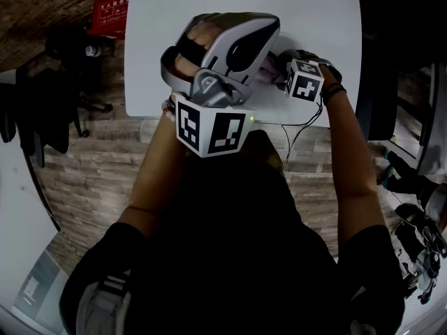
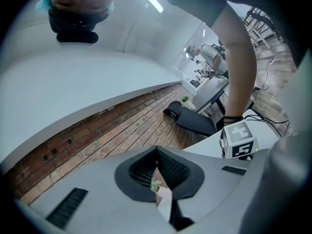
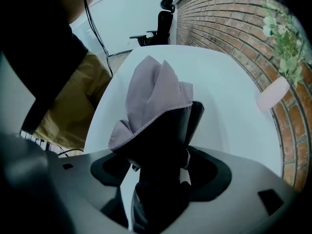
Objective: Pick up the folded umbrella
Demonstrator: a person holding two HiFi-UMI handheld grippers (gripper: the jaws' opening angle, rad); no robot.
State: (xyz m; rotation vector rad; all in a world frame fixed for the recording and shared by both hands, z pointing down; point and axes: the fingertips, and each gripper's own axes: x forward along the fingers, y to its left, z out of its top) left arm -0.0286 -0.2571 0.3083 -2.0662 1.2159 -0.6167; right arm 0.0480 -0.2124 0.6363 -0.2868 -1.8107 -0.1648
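Clamping the right gripper on the folded umbrella, with the dark shaft deep between the jaws and the mauve fabric bunched past their tips. Pointing the umbrella straight ahead of that gripper, long axis in line with the jaws, fabric end farthest out, over the white table beyond. Pressing the left gripper shut on a thin pink strip with a green speck, tucked low between the pads; cannot tell whether it belongs to the umbrella. Aiming that gripper up and away, toward a brick wall and a pale ceiling. Reaching forward with the left forearm and right forearm, elbows bent, to the near table edge. Holding the left gripper high, close under the head camera, with its marker cube turned back toward the body. Holding the right gripper just to the right of it and lower. Off to the right of the right gripper, a potted plant against brick; far ahead, past the table's end, a black office chair.
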